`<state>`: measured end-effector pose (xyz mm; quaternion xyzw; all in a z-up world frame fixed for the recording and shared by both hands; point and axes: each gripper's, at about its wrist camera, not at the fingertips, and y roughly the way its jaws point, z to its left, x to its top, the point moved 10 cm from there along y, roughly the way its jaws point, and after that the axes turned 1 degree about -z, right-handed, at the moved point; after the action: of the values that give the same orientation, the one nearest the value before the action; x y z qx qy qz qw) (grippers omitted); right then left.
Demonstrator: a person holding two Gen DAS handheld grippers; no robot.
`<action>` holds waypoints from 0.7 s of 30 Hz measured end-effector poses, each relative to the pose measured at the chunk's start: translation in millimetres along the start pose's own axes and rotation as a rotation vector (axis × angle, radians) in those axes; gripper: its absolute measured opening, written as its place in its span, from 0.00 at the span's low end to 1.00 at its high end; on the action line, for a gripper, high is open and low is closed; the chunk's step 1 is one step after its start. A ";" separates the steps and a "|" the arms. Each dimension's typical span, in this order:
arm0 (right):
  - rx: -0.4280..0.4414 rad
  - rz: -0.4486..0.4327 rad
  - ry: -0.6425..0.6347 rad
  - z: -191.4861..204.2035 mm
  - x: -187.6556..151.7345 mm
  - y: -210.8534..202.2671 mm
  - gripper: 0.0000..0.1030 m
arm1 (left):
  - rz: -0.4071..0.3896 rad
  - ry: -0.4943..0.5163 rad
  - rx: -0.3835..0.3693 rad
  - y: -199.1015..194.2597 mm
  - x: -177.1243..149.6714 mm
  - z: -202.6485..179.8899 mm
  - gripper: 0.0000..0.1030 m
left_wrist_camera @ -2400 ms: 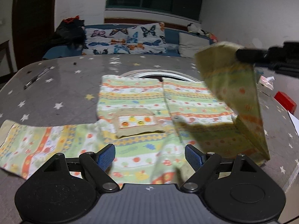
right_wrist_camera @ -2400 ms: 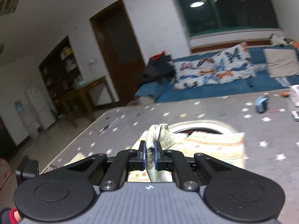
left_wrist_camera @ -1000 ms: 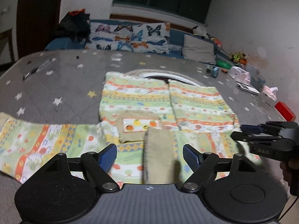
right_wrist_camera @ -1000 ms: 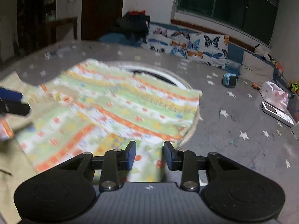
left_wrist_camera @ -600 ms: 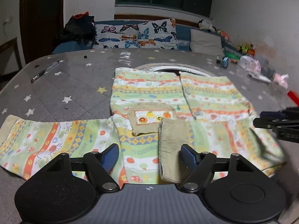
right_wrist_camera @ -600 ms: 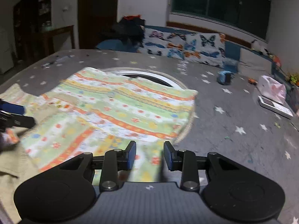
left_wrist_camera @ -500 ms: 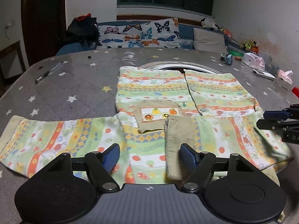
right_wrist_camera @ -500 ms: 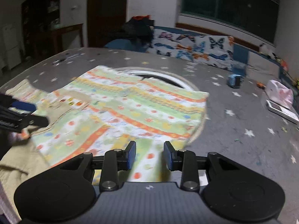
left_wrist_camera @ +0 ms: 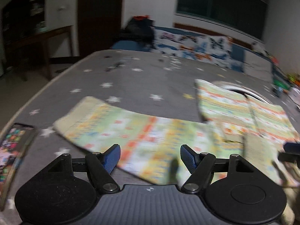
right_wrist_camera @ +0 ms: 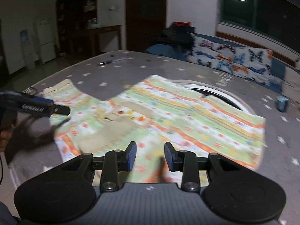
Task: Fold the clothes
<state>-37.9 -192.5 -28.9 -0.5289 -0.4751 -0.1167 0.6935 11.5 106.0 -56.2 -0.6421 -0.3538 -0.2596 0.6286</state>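
**Striped cotton garment, flat on star-print cover**

Pastel green, yellow and orange stripes with small fruit motifs cover the garment (right_wrist_camera: 168, 112), a child's button-front top lying face up on the grey star-print cover (left_wrist_camera: 140, 82). A beige patch sits on the chest, and beige ribbed trim finishes the cuff.

Left gripper (left_wrist_camera: 150, 158): jaws wide apart, nothing between the blue pads (left_wrist_camera: 112, 158). The outstretched sleeve (left_wrist_camera: 116, 129) lies directly ahead of the jaws and runs from beyond the left pad to beyond the right pad, with its beige cuff ahead and to the left. The body of the garment lies ahead and to the right of the jaws. A phone (left_wrist_camera: 13, 146) rests far to the left of the jaws, near the cover's edge. This view is motion-blurred.

Right gripper (right_wrist_camera: 150, 156): jaws apart at a moderate gap, nothing held. The garment's lower part lies directly ahead of and beneath the jaws, and the body extends ahead to both sides. The left gripper appears to the left of these jaws, over the sleeve area.
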 end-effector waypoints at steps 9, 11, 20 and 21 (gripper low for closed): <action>0.024 0.042 -0.036 17.1 -6.7 11.9 0.33 | -0.036 -0.146 0.216 14.7 13.8 83.4 0.71; 0.016 0.040 -0.033 14.2 -6.3 8.9 0.33 | -0.033 -0.172 0.258 20.9 15.6 98.2 0.71; -0.006 0.040 -0.018 5.3 -8.4 1.7 0.35 | -0.034 -0.193 0.311 34.6 19.5 119.3 0.68; -0.006 0.040 -0.018 5.4 -8.8 1.2 0.35 | -0.036 -0.192 0.312 35.2 20.1 119.5 0.66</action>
<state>-44.6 -190.4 -36.6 -0.5413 -0.4701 -0.0994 0.6900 38.1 228.4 -71.5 -0.5520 -0.4598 -0.1503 0.6792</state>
